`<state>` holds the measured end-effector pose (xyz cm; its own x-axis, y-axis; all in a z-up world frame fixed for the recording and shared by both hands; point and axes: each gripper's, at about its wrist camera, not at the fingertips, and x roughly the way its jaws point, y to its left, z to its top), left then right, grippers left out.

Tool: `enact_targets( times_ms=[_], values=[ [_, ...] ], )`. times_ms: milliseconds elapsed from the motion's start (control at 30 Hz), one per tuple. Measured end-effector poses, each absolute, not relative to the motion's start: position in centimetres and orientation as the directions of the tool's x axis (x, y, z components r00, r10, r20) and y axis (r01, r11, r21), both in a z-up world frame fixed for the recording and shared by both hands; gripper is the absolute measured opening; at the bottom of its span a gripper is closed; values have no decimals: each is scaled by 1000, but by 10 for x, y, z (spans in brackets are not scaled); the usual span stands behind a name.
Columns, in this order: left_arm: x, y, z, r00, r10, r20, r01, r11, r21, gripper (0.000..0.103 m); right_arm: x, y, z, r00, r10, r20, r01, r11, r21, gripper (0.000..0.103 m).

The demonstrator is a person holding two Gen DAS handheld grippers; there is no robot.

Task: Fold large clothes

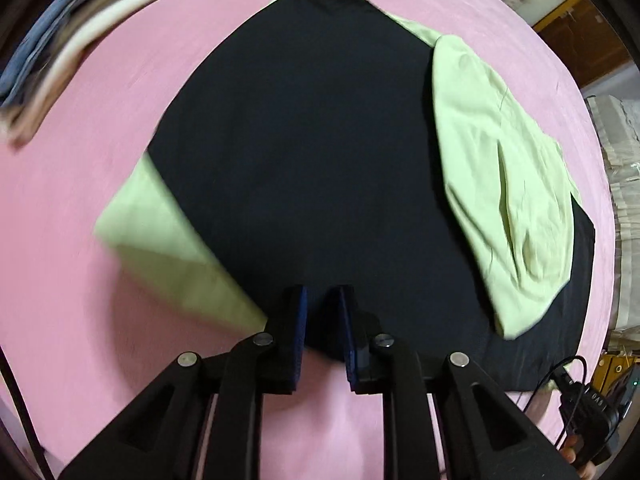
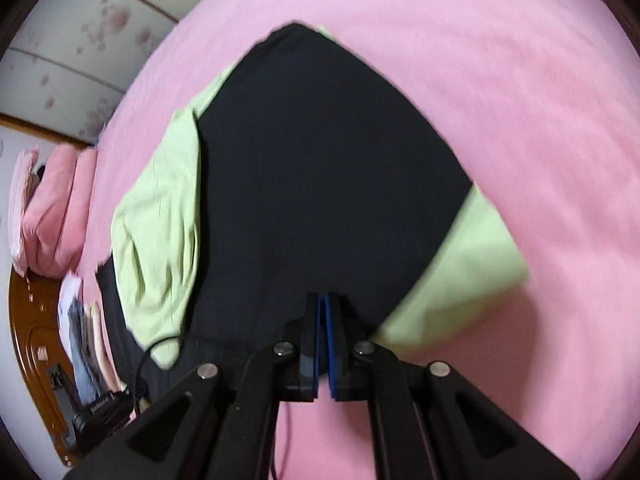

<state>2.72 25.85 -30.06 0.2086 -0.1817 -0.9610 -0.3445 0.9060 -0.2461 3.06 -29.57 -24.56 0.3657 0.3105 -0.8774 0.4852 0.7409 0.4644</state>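
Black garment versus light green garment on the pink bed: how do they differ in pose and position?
The black garment lies smooth and flat on top; the light green garment lies partly under it, showing on both sides. The black one is unwrinkled; the green one is bunched and creased on one side. Both rest on the pink sheet.

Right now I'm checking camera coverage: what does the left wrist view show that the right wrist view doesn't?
Only the left wrist view: the left gripper, jaws slightly apart over the black garment's edge. Only the right wrist view: the right gripper, jaws together at that garment's edge, pink pillows and a wooden headboard. Both: the black garment over light green cloth on the pink sheet, and folded clothes.
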Motion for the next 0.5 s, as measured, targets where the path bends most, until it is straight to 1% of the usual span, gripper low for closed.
enact_targets(
  times_ms=[33, 67, 100, 133, 200, 233, 267, 300, 333, 367, 400, 433, 467, 500],
  values=[
    [20, 262, -299, 200, -181, -963, -352, 904, -243, 16, 32, -286, -246, 340, 321, -884, 472, 755, 456, 2],
    [12, 266, -297, 186, -180, -966, -362, 901, -238, 21, 27, -282, -245, 310, 330, -892, 455, 772, 443, 3],
    [4, 269, -295, 169, -183, -969, -375, 897, -235, 24, 21, -282, -242, 286, 331, -899, 446, 785, 431, 2],
    [-7, 274, -291, 158, -190, -969, -391, 889, -238, 29, 16, -280, -238, 253, 339, -906, 433, 798, 419, 2],
    [-25, 283, -284, 148, -198, -969, -414, 878, -242, 39, 10, -276, -230, 203, 370, -906, 409, 809, 422, 3],
    [-31, 287, -281, 141, -196, -970, -421, 875, -238, 50, 4, -270, -223, 173, 406, -898, 392, 808, 440, 3],
    [-40, 292, -277, 134, -196, -971, -428, 872, -235, 58, 1, -267, -217, 145, 435, -889, 375, 807, 456, 3],
    [-48, 297, -274, 129, -198, -972, -432, 871, -235, 61, -2, -262, -210, 108, 468, -877, 351, 807, 474, 3],
    [-54, 302, -272, 126, -198, -972, -435, 870, -233, 66, -3, -259, -206, 77, 486, -870, 332, 811, 482, 3],
    [-61, 306, -270, 122, -200, -972, -439, 868, -233, 70, -4, -252, -201, 15, 505, -863, 302, 820, 485, 5],
    [-68, 314, -269, 121, -208, -971, -443, 864, -240, 71, -3, -246, -196, -43, 511, -859, 274, 832, 481, 10],
    [-72, 321, -267, 119, -214, -970, -445, 861, -245, 73, -3, -240, -191, -102, 517, -850, 249, 840, 482, 13],
    [-76, 326, -266, 118, -224, -967, -446, 859, -253, 73, -3, -231, -186, -139, 537, -832, 247, 832, 496, 21],
    [-68, 317, -261, 117, -230, -966, -446, 857, -258, 73, 3, -230, -177, -149, 567, -810, 253, 814, 523, 31]
  ],
)
